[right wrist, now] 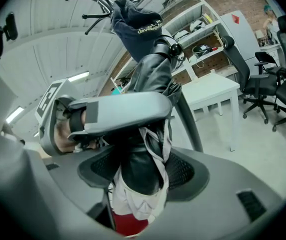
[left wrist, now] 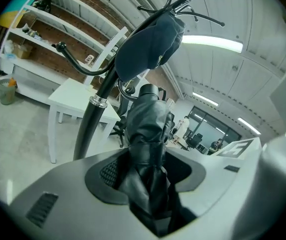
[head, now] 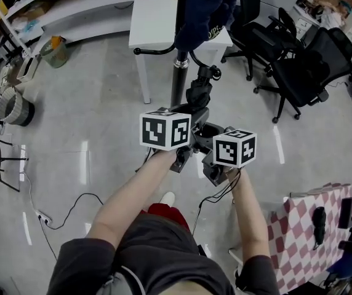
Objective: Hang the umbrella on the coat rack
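**Umbrella In Hand, Not Yet On The Rack**

Holding the folded black fabric umbrella (head: 199,94) in mid-air with both tools, with nothing beneath it but floor. Clamped partway up by the left tool (left wrist: 148,184), jaws set fairly wide yet pressed onto the bunched cloth. Pinched lower down by the right tool (right wrist: 143,174), closed on the end where pale lining and a strap show. Angled up and away towards the black metal coat rack (head: 179,78), close beside its pole; impossible to tell whether touching.

Done, by the look of it: pick-up and approach. Left to do: raising the umbrella, catching a loop or handle over a hook, then letting go with both tools.

Worth noting a dark navy garment (left wrist: 148,44) draped over the rack's upper hooks, which probably means choosing a bare one. Bare and within reach, seemingly: a lower curved hook (left wrist: 75,64) sticking out sideways from the pole. No loop or handle plainly visible on the umbrella, so hard to say how to hang it. Just beyond the rack, a white counter (head: 157,17), not involved.
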`<state>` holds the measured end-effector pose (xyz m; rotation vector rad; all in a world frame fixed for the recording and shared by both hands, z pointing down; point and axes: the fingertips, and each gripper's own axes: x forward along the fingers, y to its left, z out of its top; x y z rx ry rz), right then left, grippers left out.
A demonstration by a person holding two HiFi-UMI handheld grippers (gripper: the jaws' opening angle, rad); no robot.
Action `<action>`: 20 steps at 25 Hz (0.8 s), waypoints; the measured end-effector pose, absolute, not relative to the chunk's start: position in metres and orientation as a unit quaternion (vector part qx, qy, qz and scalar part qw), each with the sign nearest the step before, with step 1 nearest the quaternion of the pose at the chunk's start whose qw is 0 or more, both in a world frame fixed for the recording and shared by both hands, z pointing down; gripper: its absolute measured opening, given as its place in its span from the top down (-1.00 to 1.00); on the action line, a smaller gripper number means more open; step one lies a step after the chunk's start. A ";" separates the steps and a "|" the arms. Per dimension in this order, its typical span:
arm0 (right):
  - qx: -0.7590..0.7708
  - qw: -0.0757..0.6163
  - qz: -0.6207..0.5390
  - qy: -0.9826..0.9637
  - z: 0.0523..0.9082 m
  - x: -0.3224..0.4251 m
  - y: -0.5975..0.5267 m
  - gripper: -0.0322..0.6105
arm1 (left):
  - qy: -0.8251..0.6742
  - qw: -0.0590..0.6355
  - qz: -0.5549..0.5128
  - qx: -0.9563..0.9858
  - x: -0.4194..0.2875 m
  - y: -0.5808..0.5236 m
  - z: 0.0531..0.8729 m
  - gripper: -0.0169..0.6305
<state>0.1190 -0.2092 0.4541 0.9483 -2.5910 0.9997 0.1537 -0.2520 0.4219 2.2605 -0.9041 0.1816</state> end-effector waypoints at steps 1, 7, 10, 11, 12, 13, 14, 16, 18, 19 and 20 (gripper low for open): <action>0.319 0.100 0.339 -0.879 0.453 0.119 -0.209 0.05 | -0.351 0.340 0.073 0.870 0.154 -0.252 0.421 0.30; 0.298 0.080 0.345 -0.887 0.451 0.114 -0.211 0.05 | -0.372 0.315 0.097 0.867 0.150 -0.253 0.420 0.30; 0.289 0.066 0.346 -0.890 0.451 0.111 -0.214 0.06 | -0.382 0.296 0.114 0.868 0.148 -0.255 0.420 0.30; 0.286 0.060 0.347 -0.891 0.451 0.109 -0.215 0.06 | -0.385 0.289 0.121 0.868 0.147 -0.256 0.420 0.30; 0.282 0.055 0.348 -0.892 0.450 0.108 -0.216 0.06 | -0.388 0.282 0.127 0.868 0.146 -0.257 0.420 0.30; 0.278 0.049 0.349 -0.894 0.450 0.106 -0.217 0.06 | -0.392 0.275 0.134 0.868 0.145 -0.257 0.420 0.30; 0.274 0.043 0.350 -0.895 0.449 0.104 -0.217 0.06 | -0.396 0.269 0.141 0.867 0.143 -0.258 0.419 0.30; 0.265 0.032 0.353 -0.897 0.448 0.101 -0.218 0.06 | -0.405 0.257 0.155 0.864 0.141 -0.258 0.419 0.30; 0.256 0.022 0.356 -0.898 0.446 0.098 -0.219 0.06 | -0.412 0.249 0.167 0.861 0.139 -0.259 0.417 0.30; 0.252 0.018 0.357 -0.899 0.444 0.098 -0.219 0.06 | -0.414 0.246 0.171 0.859 0.139 -0.259 0.416 0.30; 0.249 0.015 0.358 -0.900 0.443 0.097 -0.219 0.06 | -0.416 0.245 0.174 0.858 0.139 -0.259 0.416 0.30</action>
